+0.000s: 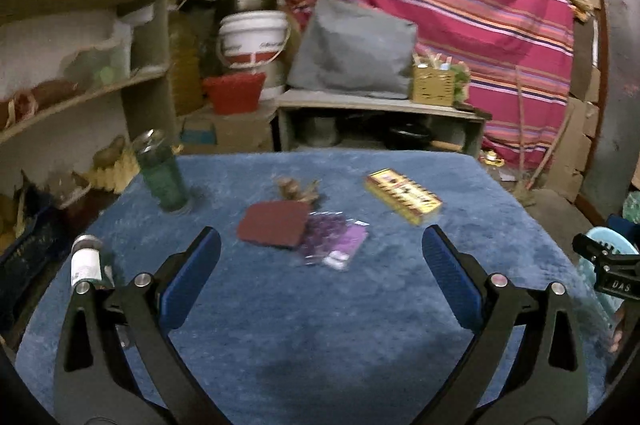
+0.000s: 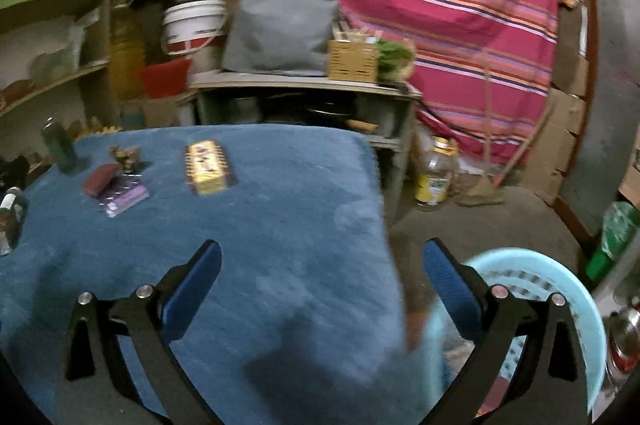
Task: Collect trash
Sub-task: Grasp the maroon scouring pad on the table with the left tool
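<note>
Two open jaws, purple wrapper [image 1: 335, 242] ahead

Under and ahead of the left tongs [image 1: 320, 230] spreads a blue cloth [image 1: 320, 337] over a table. Beyond its far edge, straight ahead, stands a low cabinet [image 1: 380, 107] carrying a grey cushion [image 1: 356, 49] and, just right of it, a woven box [image 1: 434, 87]. Ahead and to the left sit a white bucket [image 1: 254, 37], a red basket [image 1: 234, 91] and open shelves [image 1: 80, 93]. A pink striped cloth [image 1: 460, 5] hangs behind. Ahead and right of the right tongs [image 2: 322, 244], a yellow-labelled bottle [image 2: 436, 173] stands on the floor near cardboard boxes [image 2: 568, 113].
</note>
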`<move>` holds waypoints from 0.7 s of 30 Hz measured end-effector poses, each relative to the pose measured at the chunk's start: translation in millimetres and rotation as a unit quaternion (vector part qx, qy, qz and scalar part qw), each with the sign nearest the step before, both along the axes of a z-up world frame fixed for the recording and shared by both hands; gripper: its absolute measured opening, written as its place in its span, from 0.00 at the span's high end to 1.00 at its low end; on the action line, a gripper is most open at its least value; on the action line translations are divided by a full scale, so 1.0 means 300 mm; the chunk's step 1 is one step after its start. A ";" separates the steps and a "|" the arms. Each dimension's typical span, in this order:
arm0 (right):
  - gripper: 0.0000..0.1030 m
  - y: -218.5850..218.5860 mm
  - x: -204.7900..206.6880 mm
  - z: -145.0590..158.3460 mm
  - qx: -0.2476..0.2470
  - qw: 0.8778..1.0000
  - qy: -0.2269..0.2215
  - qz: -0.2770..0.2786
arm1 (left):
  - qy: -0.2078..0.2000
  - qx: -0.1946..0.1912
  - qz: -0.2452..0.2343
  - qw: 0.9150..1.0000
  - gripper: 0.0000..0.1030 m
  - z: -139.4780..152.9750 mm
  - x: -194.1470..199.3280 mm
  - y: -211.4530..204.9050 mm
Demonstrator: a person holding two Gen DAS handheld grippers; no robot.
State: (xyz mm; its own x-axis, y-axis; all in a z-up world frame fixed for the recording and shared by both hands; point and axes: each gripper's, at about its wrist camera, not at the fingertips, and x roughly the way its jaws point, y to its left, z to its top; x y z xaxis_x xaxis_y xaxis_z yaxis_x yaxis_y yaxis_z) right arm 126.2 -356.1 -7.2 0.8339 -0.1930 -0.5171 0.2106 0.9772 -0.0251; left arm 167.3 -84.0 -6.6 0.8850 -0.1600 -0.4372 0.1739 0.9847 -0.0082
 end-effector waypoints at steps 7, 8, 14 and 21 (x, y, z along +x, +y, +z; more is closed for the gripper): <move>0.04 0.156 0.181 0.024 -0.004 0.999 0.003 0.052 | 0.027 -0.002 0.044 0.999 0.05 -0.039 0.145 0.130; 0.04 0.178 0.217 0.029 -0.003 0.998 0.003 0.058 | 0.027 0.001 0.048 0.998 0.05 -0.039 0.154 0.133; 0.04 0.268 0.394 0.070 0.010 0.998 0.000 0.066 | 0.036 0.005 0.056 0.998 0.05 -0.048 0.258 0.154; 0.04 0.311 0.623 0.057 0.021 0.998 0.022 0.056 | 0.063 0.025 0.038 0.997 0.05 -0.120 0.383 0.088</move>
State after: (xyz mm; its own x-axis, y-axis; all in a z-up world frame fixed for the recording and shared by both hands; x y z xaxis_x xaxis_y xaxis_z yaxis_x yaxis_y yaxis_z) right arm 313.1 -262.8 9.8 0.8257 -0.0783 -0.5586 0.1006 0.9949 0.0091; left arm 282.2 -57.5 -42.7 0.8312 -0.0698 -0.5515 0.0993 0.9948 0.0237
